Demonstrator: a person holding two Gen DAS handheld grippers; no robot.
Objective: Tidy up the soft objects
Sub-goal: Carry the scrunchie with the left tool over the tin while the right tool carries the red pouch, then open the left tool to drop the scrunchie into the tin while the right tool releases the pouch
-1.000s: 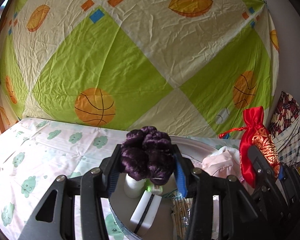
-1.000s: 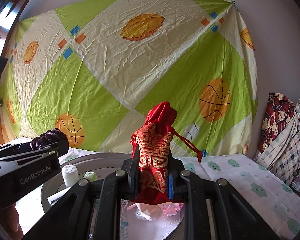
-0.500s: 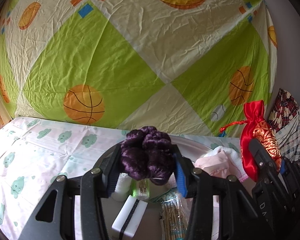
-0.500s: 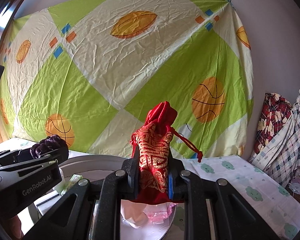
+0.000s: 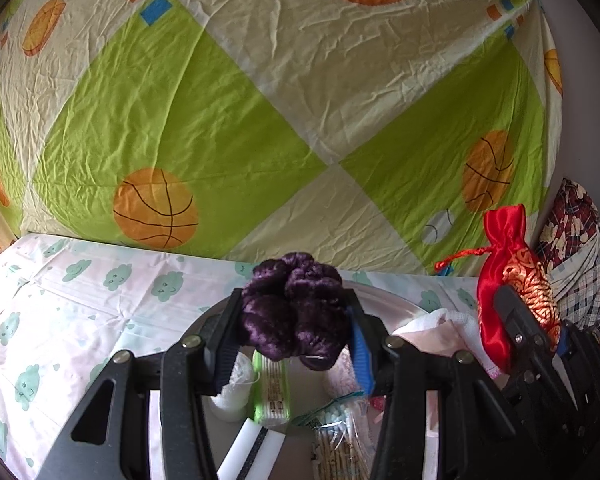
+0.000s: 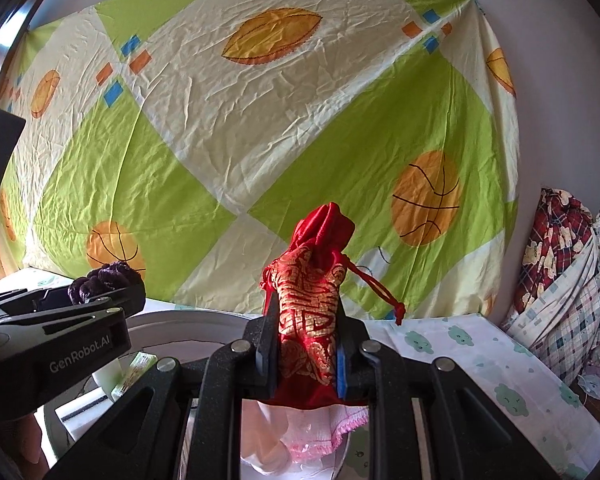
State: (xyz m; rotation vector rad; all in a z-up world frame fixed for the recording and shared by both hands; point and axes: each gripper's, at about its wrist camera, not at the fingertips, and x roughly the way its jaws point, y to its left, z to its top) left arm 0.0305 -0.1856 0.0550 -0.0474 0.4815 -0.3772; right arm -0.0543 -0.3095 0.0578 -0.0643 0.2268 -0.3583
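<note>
1. Left wrist view: left gripper [image 5: 294, 330], jaws clamped on purple scrunchie [image 5: 294, 312], frame centre, raised above round tray [image 5: 396, 300].
2. Right gripper [image 6: 306, 344], jaws clamped on red pouch [image 6: 310, 300], long axis upright, frame centre.
3. Both items sat directly over the tray; neither gripper looked nearer to a drop spot.

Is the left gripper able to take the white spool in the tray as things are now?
Probably not yet. The left gripper is shut on the purple scrunchie, so its jaws are full. The white spool lies just below it in the tray, with nothing covering it.
</note>
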